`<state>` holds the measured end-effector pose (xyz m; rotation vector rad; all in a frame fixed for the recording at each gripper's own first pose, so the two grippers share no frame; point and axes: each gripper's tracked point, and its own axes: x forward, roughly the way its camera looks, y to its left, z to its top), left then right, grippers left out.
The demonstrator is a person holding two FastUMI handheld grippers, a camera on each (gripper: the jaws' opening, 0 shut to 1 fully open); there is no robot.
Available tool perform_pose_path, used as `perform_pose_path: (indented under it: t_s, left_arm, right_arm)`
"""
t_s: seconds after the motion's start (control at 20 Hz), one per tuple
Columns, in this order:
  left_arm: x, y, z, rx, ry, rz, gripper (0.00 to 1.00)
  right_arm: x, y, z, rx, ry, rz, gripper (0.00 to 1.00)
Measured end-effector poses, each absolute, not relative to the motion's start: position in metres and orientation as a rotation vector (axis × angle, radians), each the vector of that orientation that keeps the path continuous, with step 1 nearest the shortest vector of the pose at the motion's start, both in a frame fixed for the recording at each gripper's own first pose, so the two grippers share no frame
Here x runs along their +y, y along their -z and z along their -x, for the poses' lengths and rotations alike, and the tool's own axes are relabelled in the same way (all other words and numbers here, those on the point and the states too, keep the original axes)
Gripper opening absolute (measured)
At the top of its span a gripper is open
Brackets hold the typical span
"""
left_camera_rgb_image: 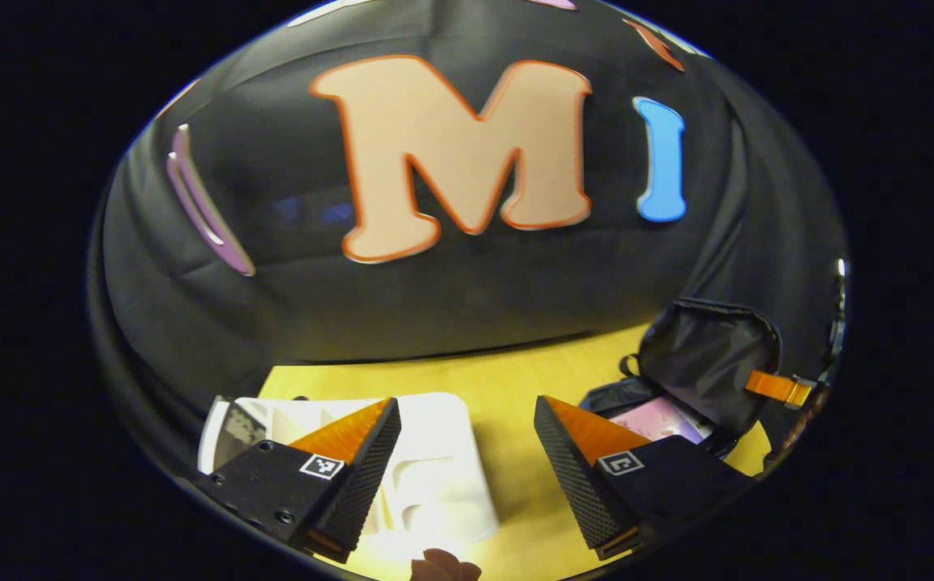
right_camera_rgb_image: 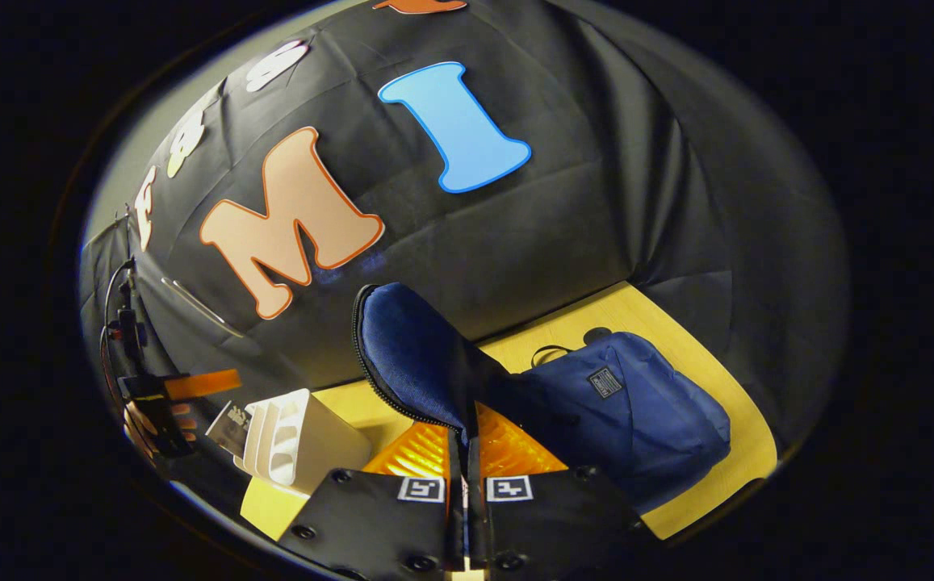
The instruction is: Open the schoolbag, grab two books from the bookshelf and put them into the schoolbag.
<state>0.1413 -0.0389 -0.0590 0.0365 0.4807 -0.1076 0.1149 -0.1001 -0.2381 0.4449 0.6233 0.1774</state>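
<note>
Bag held open — one book seems to be inside already.

The right gripper (right_camera_rgb_image: 467, 452) pinches the flap (right_camera_rgb_image: 410, 347) of the blue schoolbag (right_camera_rgb_image: 636, 411) up; the left gripper (left_camera_rgb_image: 467, 452), jaws apart and empty, hovers over the table (left_camera_rgb_image: 507, 379) beside the white bookshelf (left_camera_rgb_image: 434, 476) — likely the second book next.

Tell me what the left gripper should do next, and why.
Probably reach the open left gripper down to the white bookshelf for a book. The right gripper already holds the schoolbag flap up, and the bag shows open.
</note>
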Motion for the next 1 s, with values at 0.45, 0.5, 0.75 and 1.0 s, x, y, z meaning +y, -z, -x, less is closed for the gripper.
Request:
perform_pose_path:
  t_s: [0.45,0.5,0.75,1.0]
  left_arm:
    - [0.164,0.036,-0.129,0.450,-0.119,-0.011,0.97]
    - [0.177,0.038,-0.126,0.457,-0.128,-0.010,0.98]
    - [0.207,0.084,-0.126,0.551,-0.128,0.016,0.97]
    - [0.227,0.131,-0.127,0.685,-0.103,0.045,0.97]
  right_arm:
    - [-0.100,0.236,-0.115,0.616,-0.123,-0.436,0.05]
    - [-0.100,0.236,-0.115,0.616,-0.119,-0.435,0.05]
    - [-0.101,0.236,-0.114,0.612,-0.091,-0.431,0.05]
    - [-0.105,0.233,-0.110,0.609,-0.066,-0.429,0.05]
